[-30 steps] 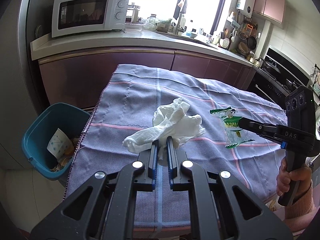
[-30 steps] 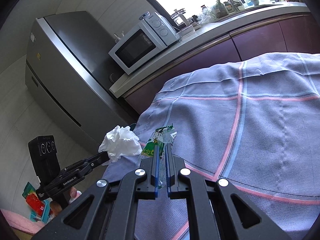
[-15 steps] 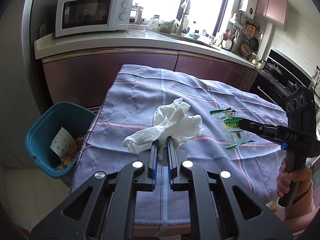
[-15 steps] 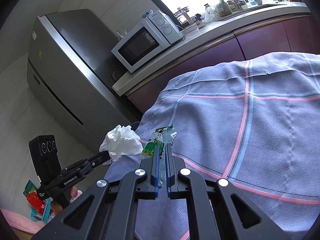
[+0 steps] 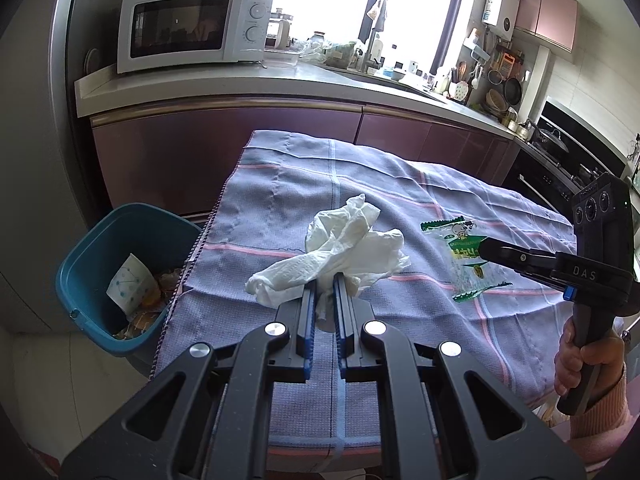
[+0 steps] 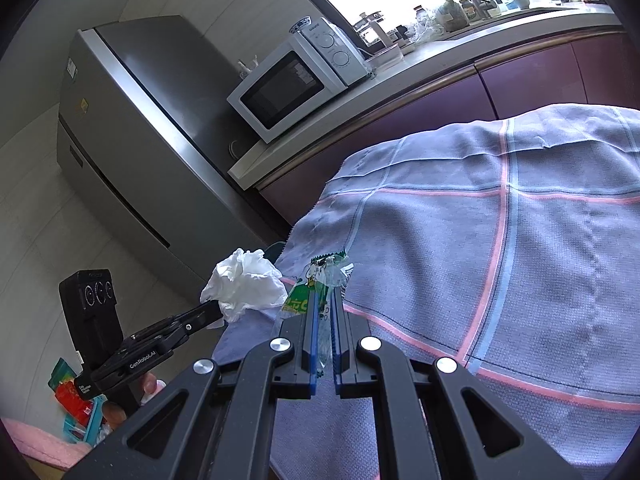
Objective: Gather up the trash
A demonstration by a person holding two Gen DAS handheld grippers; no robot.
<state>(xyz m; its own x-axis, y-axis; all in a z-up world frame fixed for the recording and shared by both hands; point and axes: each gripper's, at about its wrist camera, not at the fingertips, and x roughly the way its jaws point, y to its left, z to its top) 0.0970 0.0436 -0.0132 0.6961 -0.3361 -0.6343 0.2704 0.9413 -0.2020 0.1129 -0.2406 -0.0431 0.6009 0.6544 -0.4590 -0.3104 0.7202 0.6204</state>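
Trash here means two pieces, each held above a table draped in a lavender cloth crossed by pink and pale-blue stripes. Behind the table runs a counter over maroon cabinet fronts, carrying a white microwave; a steel refrigerator stands at the counter's end. On the floor just beside the table's left edge sits a teal bin, open at the top, with paper and wrappers already lying inside.

The left gripper has its jaws drawn narrow on a crumpled white paper towel, which bunches out above and to both sides of the blue-padded fingers and hangs over the cloth. From the right wrist view the same wad shows at the tip of that tool, off the table's corner.

The right gripper is pinched tight on a clear plastic wrapper with green print; the film runs down between the pads. In the left wrist view the wrapper dangles from the tip of that tool, over the cloth, and a hand in a pink sleeve grips its handle.
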